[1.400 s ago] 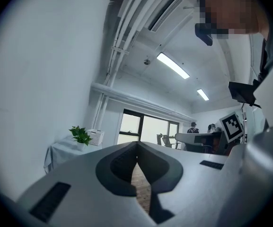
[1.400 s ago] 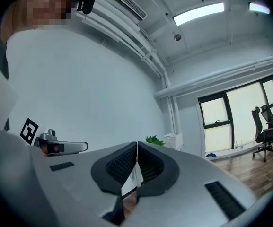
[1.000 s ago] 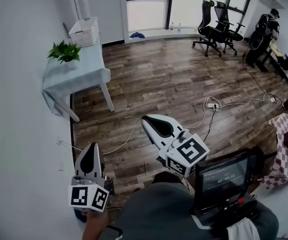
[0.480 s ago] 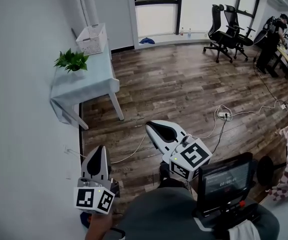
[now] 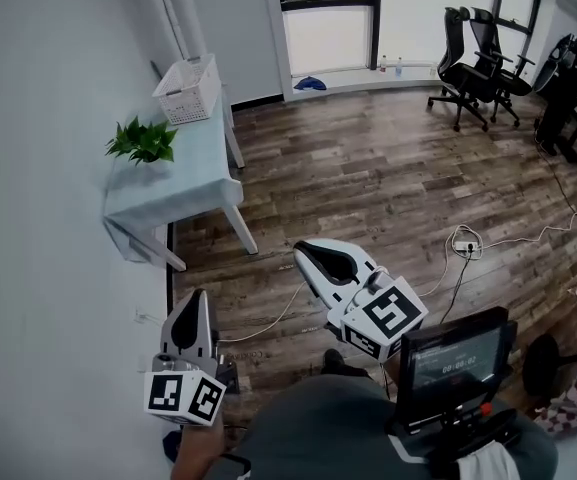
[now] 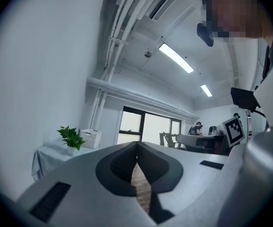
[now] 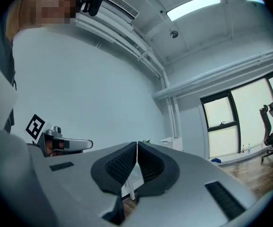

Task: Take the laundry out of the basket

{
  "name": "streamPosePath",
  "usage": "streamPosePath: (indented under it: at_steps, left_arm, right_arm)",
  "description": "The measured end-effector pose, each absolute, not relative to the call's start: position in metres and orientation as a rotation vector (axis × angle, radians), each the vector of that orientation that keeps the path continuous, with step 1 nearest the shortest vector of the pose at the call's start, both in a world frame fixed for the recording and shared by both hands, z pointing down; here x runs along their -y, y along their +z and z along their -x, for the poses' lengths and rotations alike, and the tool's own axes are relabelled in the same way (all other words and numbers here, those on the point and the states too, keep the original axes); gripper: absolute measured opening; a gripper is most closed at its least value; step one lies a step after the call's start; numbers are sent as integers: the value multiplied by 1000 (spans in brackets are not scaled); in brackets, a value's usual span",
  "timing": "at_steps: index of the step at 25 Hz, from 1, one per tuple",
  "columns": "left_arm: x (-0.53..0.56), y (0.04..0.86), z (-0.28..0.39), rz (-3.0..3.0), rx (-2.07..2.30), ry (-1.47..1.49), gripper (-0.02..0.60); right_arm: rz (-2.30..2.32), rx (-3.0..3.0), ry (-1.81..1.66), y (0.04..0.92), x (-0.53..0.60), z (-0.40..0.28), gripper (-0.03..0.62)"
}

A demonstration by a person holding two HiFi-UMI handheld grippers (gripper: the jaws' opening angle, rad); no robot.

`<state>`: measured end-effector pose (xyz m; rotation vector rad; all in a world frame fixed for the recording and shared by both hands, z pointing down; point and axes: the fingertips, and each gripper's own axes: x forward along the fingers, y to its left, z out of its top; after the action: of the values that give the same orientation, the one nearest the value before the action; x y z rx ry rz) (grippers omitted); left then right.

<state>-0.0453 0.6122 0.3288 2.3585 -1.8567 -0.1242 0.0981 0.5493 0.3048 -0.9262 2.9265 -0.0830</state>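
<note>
A white slatted laundry basket [image 5: 190, 88] stands on the far end of a table draped in pale blue cloth [image 5: 173, 183], by the left wall; its contents are hidden. My left gripper [image 5: 193, 298] is held low at the left, well short of the table, jaws shut and empty. The right gripper [image 5: 303, 251] hangs over the wood floor at the middle, also shut on nothing. In the left gripper view the basket [image 6: 91, 138] shows small beyond the left gripper [image 6: 137, 144]. The right gripper [image 7: 137, 145] points toward the basket [image 7: 172, 143] too.
A potted green plant [image 5: 143, 140] sits on the table in front of the basket. White cables and a power strip [image 5: 468, 243] lie on the floor. Office chairs [image 5: 478, 53] and a person [image 5: 568, 78] are at the far right. A screen [image 5: 453, 358] hangs at my chest.
The table, plant and basket have slid right and down in the head view and look slightly nearer. Both grippers keep their pose and stay shut.
</note>
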Motion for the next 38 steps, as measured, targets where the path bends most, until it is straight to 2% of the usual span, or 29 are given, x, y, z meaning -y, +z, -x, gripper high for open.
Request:
streamPosePath:
  at_steps: [11, 21, 33, 38]
  left_arm:
    - [-533, 328, -2, -2374, 1871, -60, 9]
    - [-475, 340, -2, -2386, 1812, -36, 9]
    - [-374, 339, 65, -2433, 1744, -117, 9]
    - [-308, 354, 131, -2442, 1708, -147, 8]
  right_arm:
    - [920, -2913, -160, 316, -460, -146, 18]
    - [925, -2905, -197, 325, -409, -138, 18]
    - [1008, -2905, -119, 312, -317, -75, 18]
    - [1032, -2919, -94, 322, -254, -9, 18]
